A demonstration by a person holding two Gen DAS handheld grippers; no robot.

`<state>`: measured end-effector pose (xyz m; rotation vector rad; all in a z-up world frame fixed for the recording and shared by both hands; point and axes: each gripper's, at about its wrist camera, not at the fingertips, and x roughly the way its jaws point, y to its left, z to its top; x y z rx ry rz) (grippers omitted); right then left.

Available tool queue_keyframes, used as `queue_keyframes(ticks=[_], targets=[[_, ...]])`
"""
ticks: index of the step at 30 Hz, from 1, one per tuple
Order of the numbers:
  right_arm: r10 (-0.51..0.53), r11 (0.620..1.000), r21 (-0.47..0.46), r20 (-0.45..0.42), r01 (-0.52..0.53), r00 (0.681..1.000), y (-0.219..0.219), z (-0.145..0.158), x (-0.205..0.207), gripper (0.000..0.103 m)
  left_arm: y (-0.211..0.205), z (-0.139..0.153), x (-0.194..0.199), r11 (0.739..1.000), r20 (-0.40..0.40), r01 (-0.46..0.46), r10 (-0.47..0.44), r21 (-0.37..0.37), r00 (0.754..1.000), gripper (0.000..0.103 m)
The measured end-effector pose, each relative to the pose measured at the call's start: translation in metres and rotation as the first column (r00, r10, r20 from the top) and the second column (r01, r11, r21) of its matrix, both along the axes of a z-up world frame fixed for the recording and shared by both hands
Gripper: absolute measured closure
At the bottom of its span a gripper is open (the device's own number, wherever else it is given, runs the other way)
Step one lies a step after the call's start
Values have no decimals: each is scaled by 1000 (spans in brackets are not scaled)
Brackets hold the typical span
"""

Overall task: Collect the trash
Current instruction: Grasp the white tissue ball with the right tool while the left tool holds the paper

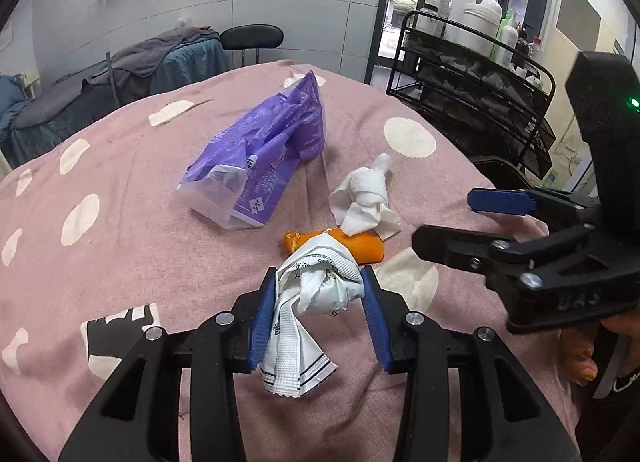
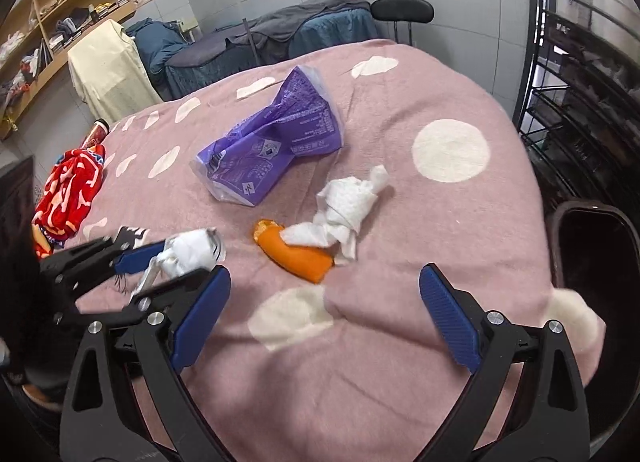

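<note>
My left gripper (image 1: 320, 302) is shut on a crumpled white wrapper (image 1: 316, 294), held just above the pink spotted blanket (image 1: 120, 221); it also shows in the right wrist view (image 2: 188, 252). Beyond it lie an orange peel (image 1: 364, 248), a crumpled white tissue (image 1: 366, 197) and a purple plastic bag (image 1: 264, 153). My right gripper (image 2: 324, 314) is open and empty, above the blanket (image 2: 360, 362), short of the orange peel (image 2: 296, 258) and the tissue (image 2: 344, 205). The purple bag (image 2: 272, 141) lies farther back. The right gripper shows at the right of the left wrist view (image 1: 444, 217).
A dark bin (image 2: 596, 246) stands off the blanket's right edge. A black wire rack (image 1: 472, 73) with white bottles stands at the right. A red patterned cloth (image 2: 68, 193) and a can (image 2: 96, 131) lie at the blanket's left edge. A massage bed (image 2: 260, 37) and shelves stand behind.
</note>
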<state>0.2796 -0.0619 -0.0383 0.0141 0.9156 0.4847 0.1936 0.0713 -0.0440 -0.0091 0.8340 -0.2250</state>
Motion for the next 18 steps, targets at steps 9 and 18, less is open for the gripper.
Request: queue_keyframes(ticks=[9,18], targets=[[-36,995,-101,-136,22,990,31,-24,58,32,2,0,1,1000,9,-18,18,-21,1000,62],[-33,989,-146,-187,5,982,44,-39,82,76,2,-3,1,1000,2,-10,10,-19,1000,62]])
